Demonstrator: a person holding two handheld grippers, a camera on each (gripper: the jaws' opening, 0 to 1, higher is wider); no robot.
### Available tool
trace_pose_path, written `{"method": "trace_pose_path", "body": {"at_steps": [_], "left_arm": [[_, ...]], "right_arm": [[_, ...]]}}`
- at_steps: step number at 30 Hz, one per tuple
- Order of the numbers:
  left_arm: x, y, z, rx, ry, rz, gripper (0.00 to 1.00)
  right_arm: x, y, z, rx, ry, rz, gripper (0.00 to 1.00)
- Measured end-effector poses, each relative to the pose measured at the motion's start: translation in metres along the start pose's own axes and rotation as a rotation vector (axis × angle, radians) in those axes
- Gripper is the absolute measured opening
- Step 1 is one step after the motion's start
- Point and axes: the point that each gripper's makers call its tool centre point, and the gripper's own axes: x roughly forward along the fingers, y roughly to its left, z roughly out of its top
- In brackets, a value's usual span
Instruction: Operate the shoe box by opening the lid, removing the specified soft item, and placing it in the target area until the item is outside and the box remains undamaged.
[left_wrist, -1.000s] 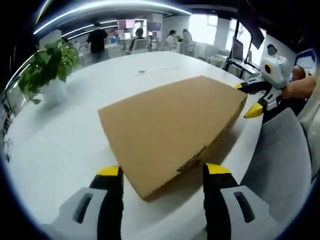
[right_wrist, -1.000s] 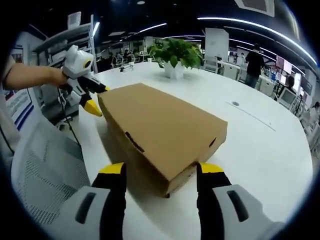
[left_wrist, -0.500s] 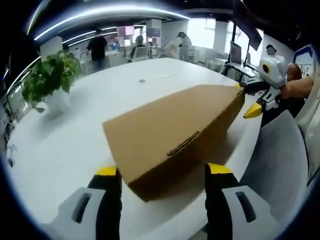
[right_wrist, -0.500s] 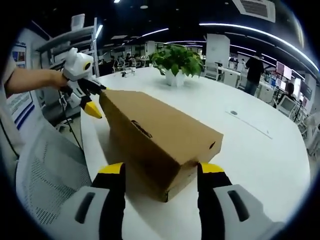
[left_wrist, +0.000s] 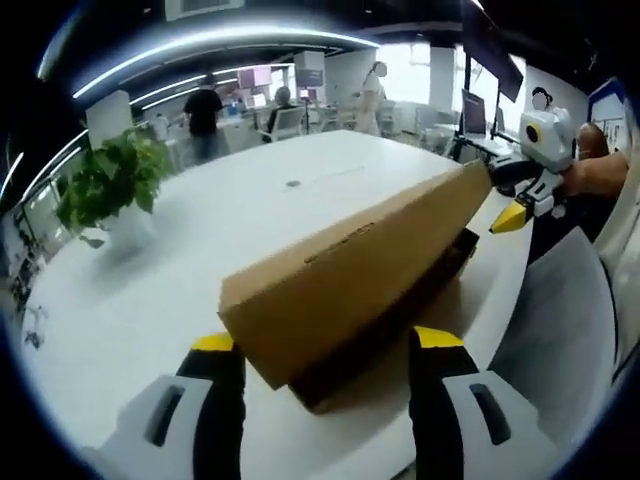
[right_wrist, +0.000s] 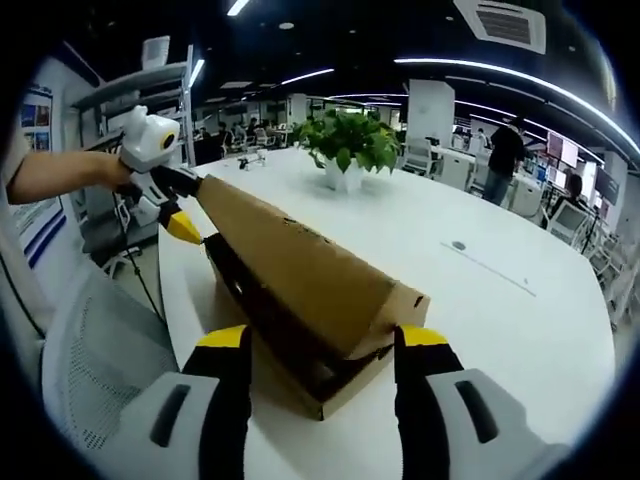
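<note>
Cardboard-brown, the flat shoe box (left_wrist: 350, 290) sits near the edge of the round white table (left_wrist: 150, 270), its hinged lid (right_wrist: 300, 270) tilted partway up over a dark gap; I judge the opening half done, the soft item inside still hidden and to be lifted out. My left gripper (right_wrist: 175, 205) and right gripper (left_wrist: 515, 195) each pinch a lid corner, jaws nearly closed. Open tabletop lies beyond the box up to the potted green plant (right_wrist: 350, 145), and a grey mesh chair (right_wrist: 95, 360) crowds the near rim.
</note>
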Motion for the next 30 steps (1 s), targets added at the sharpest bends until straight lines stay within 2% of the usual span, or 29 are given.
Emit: {"method": "trace_pose_path", "body": {"at_steps": [6,10,22,30], "left_arm": [[0.0,0.013,0.018,-0.005,-0.045,0.055,0.6],[0.0,0.024,0.026,-0.015,-0.067,0.1,0.52],[0.002,0.05,0.045,-0.035,-0.107,0.19,0.3],[0.007,0.066,0.058,-0.024,-0.107,0.24,0.22]], "right_arm": [[0.0,-0.008,0.015,-0.007,-0.029,-0.014,0.53],[0.0,-0.014,0.022,-0.02,-0.037,-0.02,0.52],[0.004,-0.029,0.037,-0.044,-0.061,-0.041,0.49],[0.01,-0.041,0.049,-0.042,-0.082,-0.06,0.49]]}}
